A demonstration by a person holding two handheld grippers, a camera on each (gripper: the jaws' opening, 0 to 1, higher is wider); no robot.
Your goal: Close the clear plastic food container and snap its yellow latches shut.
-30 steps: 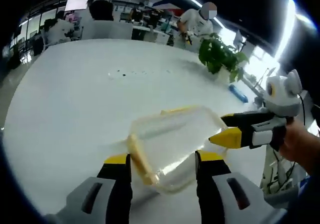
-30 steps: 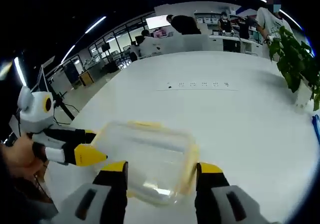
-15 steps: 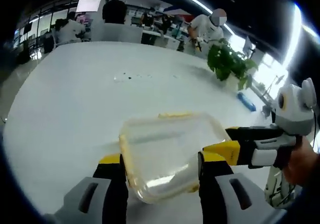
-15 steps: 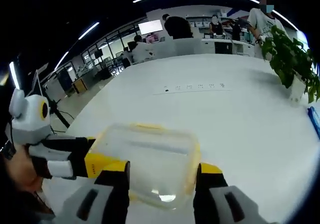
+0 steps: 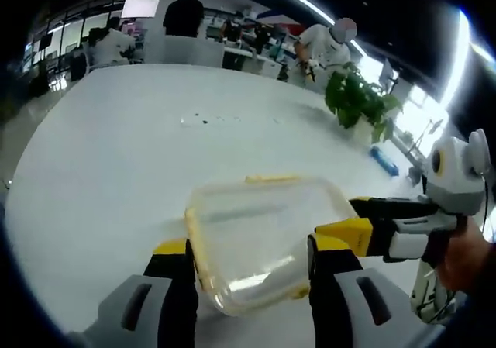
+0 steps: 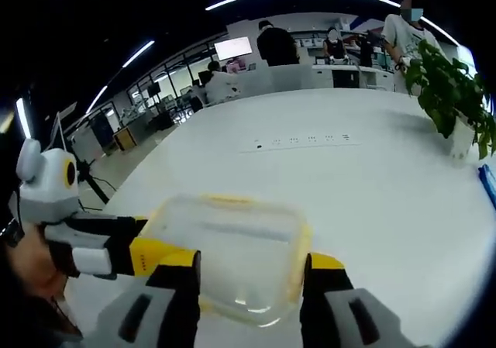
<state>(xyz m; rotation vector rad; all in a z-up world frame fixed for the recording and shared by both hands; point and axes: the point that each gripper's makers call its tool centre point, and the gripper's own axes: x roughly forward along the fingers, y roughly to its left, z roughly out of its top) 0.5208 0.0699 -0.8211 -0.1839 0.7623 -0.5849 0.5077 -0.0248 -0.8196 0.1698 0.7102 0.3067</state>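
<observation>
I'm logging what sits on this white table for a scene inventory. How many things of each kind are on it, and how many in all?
Clear food container: 1
Potted plant: 1
Blue object near the plant, too small to identify: 1
Total: 3

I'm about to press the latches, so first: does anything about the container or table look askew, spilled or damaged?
Nothing stands out. The clear container sits flat on the white table with its lid on, and no crack or spill shows. The left gripper and right gripper flank it, jaws open. Whether the yellow latches are snapped can't be told.
</observation>
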